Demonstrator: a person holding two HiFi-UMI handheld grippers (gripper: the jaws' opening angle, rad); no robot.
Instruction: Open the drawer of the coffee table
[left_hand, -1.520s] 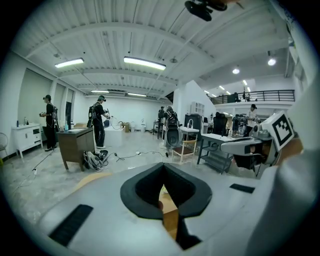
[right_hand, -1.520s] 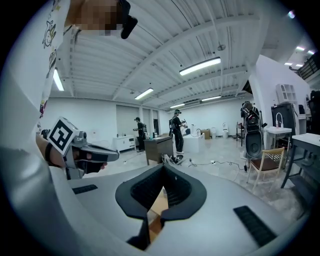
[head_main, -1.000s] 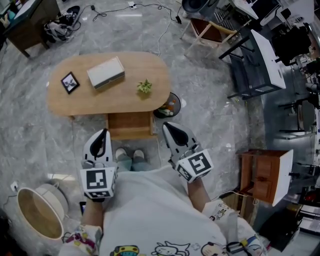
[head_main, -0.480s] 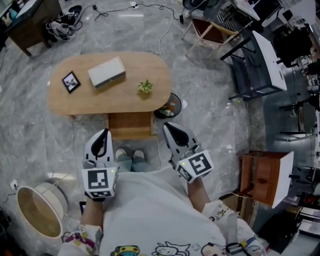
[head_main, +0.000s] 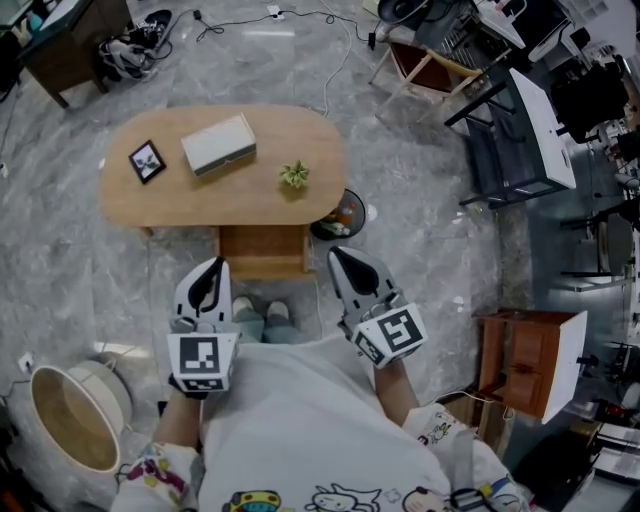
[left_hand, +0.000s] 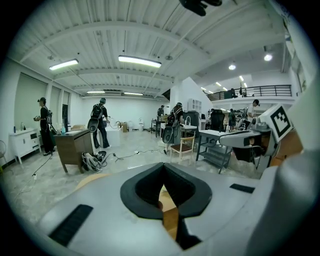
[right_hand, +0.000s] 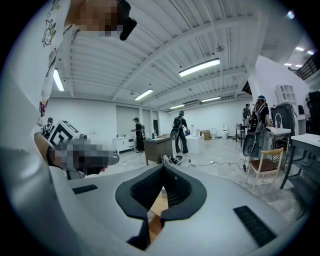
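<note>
I hold my left tool (head_main: 210, 264) and my right tool (head_main: 337, 253) out in front of me, one on each side of my feet (head_main: 258, 316). The jaws of each tool are pressed together, and there is nothing between them. Each tool has a cube with black and white squares at its near end.

Just past the tools is the wooden worktop (head_main: 190, 200). It is a low coffee table with round ends. The drawer (head_main: 262, 250) shows under the middle of its near edge. It sits between my two tool tips and a bit farther away. Neither tool touches it. I cannot tell if the drawer is pulled out at all.

Three things sit on the worktop. A small picture frame (head_main: 147, 161) is at the left. A pale box (head_main: 218, 144) is beside it. A little green plant (head_main: 294, 175) is at the right.

The floor (head_main: 430, 200) is shiny grey stone. A dark round bin (head_main: 343, 212) stands on it at the right end of the worktop. A woven basket (head_main: 72, 420) is near me on the left. A brown wooden cabinet (head_main: 525, 352) is near me on the right. Far off I see a wooden chair (head_main: 425, 62), some cables (head_main: 300, 14) and a dark desk (head_main: 68, 42).

The room is a big white hall. Long lights (left_hand: 140, 61) shine on the ceiling. Some people (left_hand: 100, 122) stand far across it.
</note>
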